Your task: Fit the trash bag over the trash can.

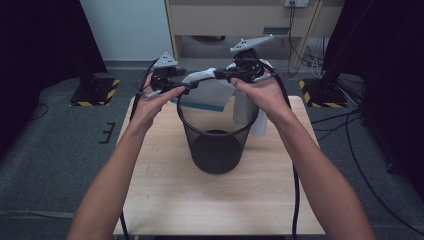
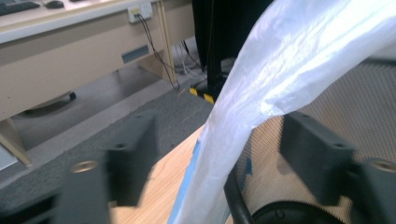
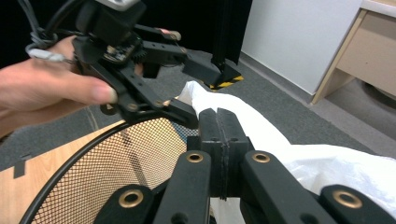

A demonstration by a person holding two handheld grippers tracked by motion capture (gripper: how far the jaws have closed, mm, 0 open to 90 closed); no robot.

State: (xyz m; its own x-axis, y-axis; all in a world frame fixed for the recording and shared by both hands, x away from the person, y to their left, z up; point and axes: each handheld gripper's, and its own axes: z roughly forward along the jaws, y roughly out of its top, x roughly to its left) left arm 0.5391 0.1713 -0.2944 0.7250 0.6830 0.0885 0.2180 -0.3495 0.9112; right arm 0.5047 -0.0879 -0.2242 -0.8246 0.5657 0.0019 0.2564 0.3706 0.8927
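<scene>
A black mesh bin stands upright on the wooden table. A white plastic bag is stretched above the bin's far rim, and part of it hangs behind the bin at the right. My right gripper is shut on the bag, the jaws pressed together over its film. My left gripper stands open at the bag's left end. Its two jaws straddle the bag without pressing it. From the right gripper view, the left gripper sits spread around the bag's tip above the bin's rim.
A strip of blue tape lies on the table behind the bin. Dark stand bases with yellow-black stripes sit on the grey floor on both sides. A wooden desk with hanging cables stands at the back.
</scene>
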